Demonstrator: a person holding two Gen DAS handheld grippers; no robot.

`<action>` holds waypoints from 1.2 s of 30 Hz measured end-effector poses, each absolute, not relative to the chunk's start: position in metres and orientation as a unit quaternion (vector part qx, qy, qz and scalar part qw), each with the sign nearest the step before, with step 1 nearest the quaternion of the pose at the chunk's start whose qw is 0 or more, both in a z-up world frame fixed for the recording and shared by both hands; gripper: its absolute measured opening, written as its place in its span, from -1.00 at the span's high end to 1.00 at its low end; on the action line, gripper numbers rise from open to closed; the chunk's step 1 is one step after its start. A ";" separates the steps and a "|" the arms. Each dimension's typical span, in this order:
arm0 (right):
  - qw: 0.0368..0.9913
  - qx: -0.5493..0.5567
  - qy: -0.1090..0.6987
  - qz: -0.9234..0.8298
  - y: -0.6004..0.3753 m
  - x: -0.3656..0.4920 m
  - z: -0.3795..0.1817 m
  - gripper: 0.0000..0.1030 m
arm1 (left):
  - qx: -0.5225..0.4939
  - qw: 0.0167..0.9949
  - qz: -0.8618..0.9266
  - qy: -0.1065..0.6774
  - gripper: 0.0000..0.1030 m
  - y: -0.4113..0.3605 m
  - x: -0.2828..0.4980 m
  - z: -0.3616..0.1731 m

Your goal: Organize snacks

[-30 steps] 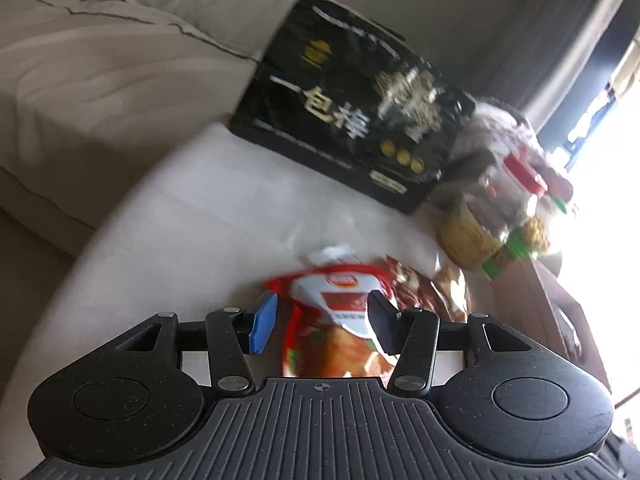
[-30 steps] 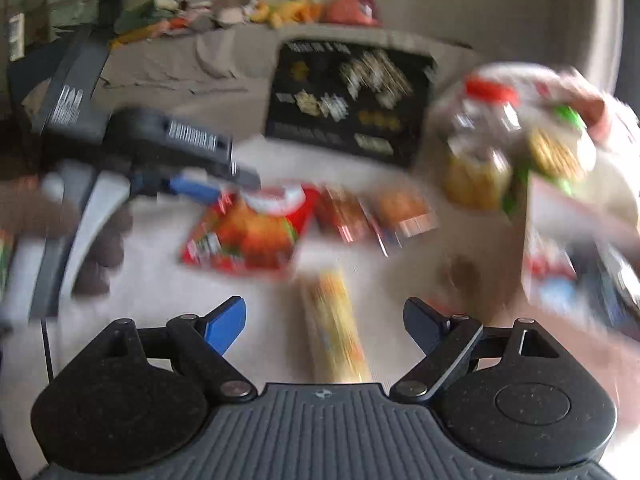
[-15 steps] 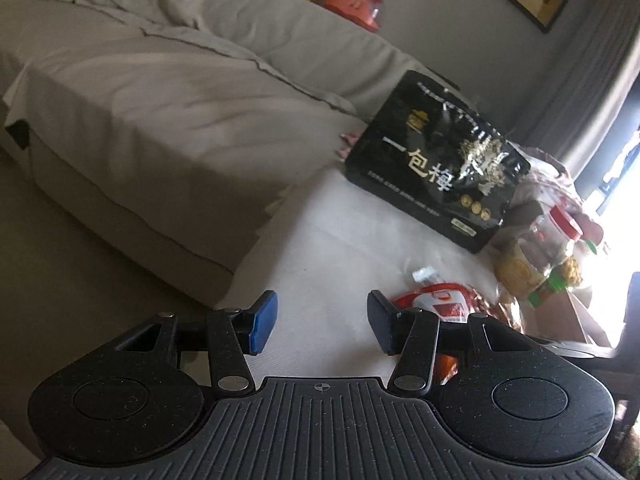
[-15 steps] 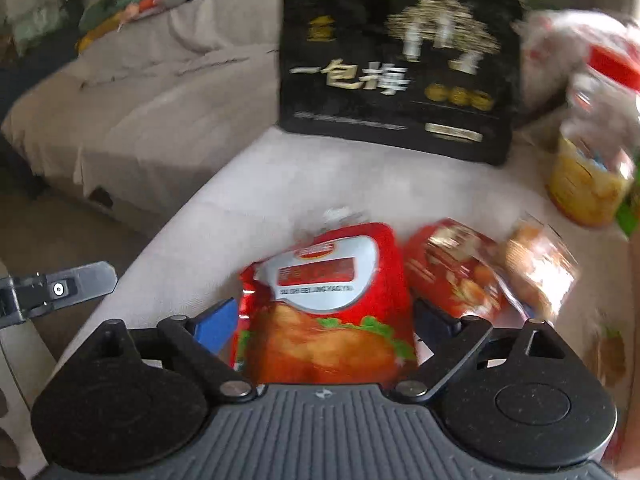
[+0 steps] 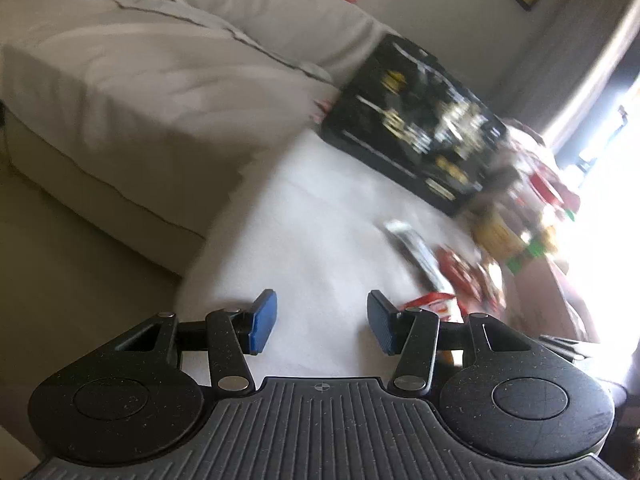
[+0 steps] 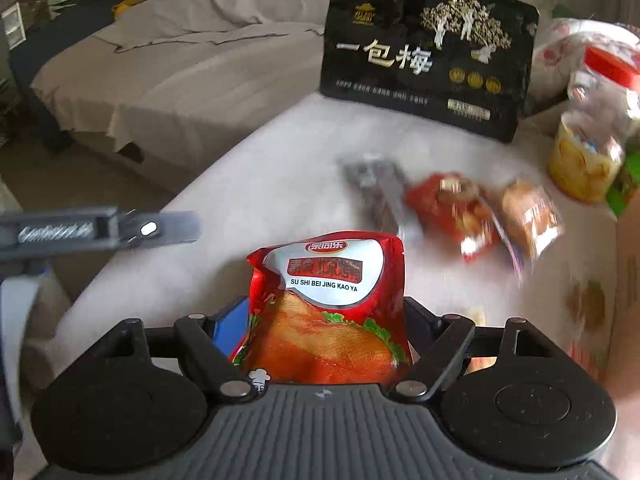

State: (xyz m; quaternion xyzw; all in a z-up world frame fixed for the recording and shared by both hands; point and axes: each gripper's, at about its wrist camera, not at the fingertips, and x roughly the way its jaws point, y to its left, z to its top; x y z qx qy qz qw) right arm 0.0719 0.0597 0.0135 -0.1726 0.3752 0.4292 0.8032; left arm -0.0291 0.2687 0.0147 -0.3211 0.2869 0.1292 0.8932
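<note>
Snacks lie scattered on a pale cloth-covered table (image 6: 280, 168) beside a grey sofa (image 6: 168, 72), the largest a black gift bag (image 6: 430, 60) with gold lettering standing upright at the far edge. A cardboard box (image 6: 628, 280) shows at the table's right side, near a yellow-filled jar (image 6: 584, 160). The right gripper (image 6: 326, 320) is clamped on a red roast-duck snack pouch (image 6: 328, 300), which stands upright between its jaws, long axis pointing away from the camera. The left gripper (image 5: 322, 322) hovers with jaws apart and nothing between them, off the table's near-left edge. Beyond the pouch, three small packets lie flat: a dark sachet (image 6: 374, 188), a red packet (image 6: 450, 208) and an orange one (image 6: 528, 220). The box lies right of the held pouch, so the right gripper appears best placed to deliver it.
</note>
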 end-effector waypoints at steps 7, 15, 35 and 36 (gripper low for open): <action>0.777 -0.152 0.391 0.470 0.004 0.051 0.016 -0.66 | -0.324 0.889 0.027 0.323 -0.07 0.237 -0.038 0.010; 0.816 -0.063 0.369 0.439 -0.071 0.060 0.027 -0.67 | -0.346 0.868 -0.032 0.355 -0.07 0.206 -0.054 0.011; 0.867 -0.086 0.313 0.379 -0.113 0.051 -0.016 -0.70 | -0.235 0.902 -0.033 0.360 -0.24 0.114 0.017 0.027; 0.867 -0.080 0.314 0.380 -0.113 0.052 -0.016 -0.70 | -0.228 0.906 -0.039 0.355 -0.24 0.110 0.015 0.031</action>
